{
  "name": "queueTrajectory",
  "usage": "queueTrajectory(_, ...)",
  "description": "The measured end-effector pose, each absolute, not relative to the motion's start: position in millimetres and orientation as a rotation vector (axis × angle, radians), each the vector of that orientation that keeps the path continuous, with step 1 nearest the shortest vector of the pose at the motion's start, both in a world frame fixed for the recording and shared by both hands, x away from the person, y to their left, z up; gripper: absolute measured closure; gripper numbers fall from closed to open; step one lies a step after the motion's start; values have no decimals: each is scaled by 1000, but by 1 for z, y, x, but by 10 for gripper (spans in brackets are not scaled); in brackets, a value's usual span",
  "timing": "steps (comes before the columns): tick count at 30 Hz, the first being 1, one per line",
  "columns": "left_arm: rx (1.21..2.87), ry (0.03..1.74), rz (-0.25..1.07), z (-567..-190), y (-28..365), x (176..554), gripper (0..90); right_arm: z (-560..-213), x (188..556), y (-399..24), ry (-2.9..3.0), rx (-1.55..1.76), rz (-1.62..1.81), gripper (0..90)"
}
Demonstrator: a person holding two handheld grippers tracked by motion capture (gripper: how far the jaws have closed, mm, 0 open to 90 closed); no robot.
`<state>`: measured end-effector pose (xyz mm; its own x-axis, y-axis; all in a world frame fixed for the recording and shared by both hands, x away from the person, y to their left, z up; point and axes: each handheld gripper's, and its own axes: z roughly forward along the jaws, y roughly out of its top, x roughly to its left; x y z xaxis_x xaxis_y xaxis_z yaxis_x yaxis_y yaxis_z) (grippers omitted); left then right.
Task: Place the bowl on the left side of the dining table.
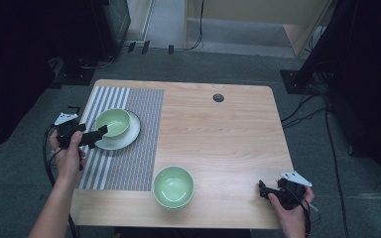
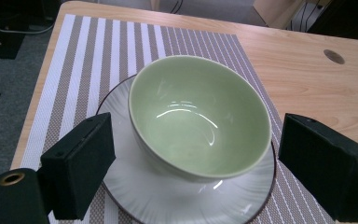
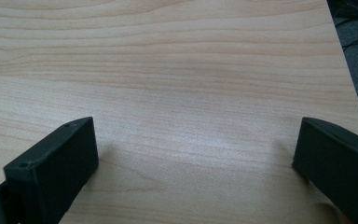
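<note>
A green bowl [image 1: 173,186] is being carried by the wooden surface [image 1: 228,139] at its near edge, just off the striped placemat [image 1: 121,148], nearest the high view's camera. Well apart from it, at the near right corner, the right tool [image 1: 264,191] is being held low over bare wood by the person's right hand [image 1: 290,210]. In the right gripper view, its jaws are being kept wide apart with nothing between them, and only wood grain [image 3: 182,93] is being framed.

On the far left part of the placemat [image 2: 93,51], a second green bowl [image 1: 112,122] is being supported upright on a white plate [image 1: 129,136]. The left tool [image 1: 99,135] is being held by the left hand [image 1: 69,156] at the near left rim of that plate. In the left gripper view, the jaws are being held apart on either side of the second green bowl [image 2: 198,116], which is being framed between them above the white plate [image 2: 168,200]; contact with bowl or plate cannot be told.
</note>
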<state>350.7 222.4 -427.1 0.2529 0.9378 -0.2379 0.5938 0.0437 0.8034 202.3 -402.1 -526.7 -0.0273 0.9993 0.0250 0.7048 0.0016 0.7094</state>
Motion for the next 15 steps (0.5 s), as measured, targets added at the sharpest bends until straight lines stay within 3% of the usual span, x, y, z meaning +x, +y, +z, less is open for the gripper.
queueTrajectory(8, 1637, 1437, 475, -432, 231, 331, 139, -527, 202, -402, 1784, 1753, 768, 0)
queueTrajectory(15, 1647, 1433, 538, -437, 232, 316, 138, -527, 203, -402, 1782, 1755, 769, 0)
